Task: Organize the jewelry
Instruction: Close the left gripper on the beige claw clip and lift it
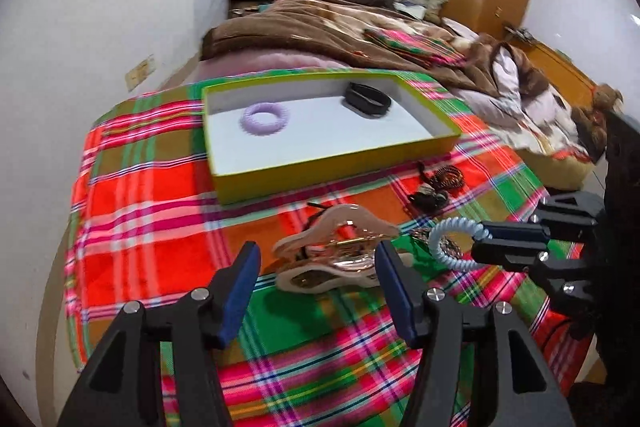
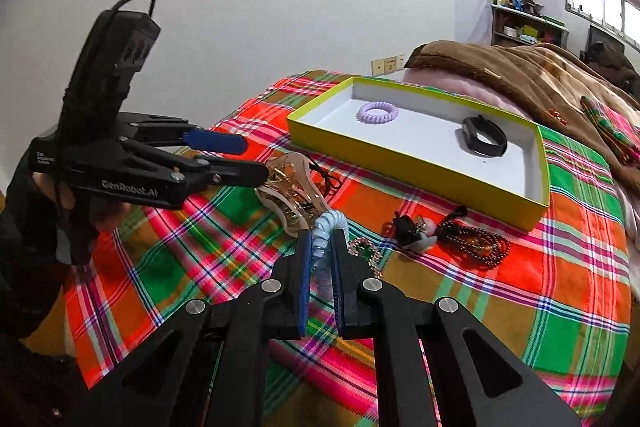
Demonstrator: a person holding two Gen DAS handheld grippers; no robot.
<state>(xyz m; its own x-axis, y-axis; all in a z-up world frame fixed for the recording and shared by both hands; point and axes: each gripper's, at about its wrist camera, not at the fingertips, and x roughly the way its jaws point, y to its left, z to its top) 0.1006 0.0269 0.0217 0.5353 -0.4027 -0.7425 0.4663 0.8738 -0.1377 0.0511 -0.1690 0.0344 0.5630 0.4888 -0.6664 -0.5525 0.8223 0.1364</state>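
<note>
A yellow-green box (image 1: pixel 256 173) (image 2: pixel 404 173) with a white floor lies on the plaid cloth. In it are a purple spiral hair tie (image 1: pixel 264 117) (image 2: pixel 378 112) and a black band (image 1: pixel 368 98) (image 2: pixel 484 137). My right gripper (image 2: pixel 322 239) (image 1: pixel 480 239) is shut on a light blue spiral hair tie (image 2: pixel 326 227) (image 1: pixel 450 243), held just above the cloth. My left gripper (image 1: pixel 316 263) (image 2: pixel 252 159) is open, its fingers either side of a pink and gold hair claw (image 1: pixel 336 255) (image 2: pixel 292 187).
A dark beaded necklace (image 2: pixel 476 243) (image 1: pixel 446 179), a black clip with a pale charm (image 2: pixel 412 231) (image 1: pixel 428 199) and a small gold chain (image 2: pixel 364 251) lie on the cloth (image 2: pixel 520 307) in front of the box. A brown blanket (image 1: pixel 320 27) is heaped behind it.
</note>
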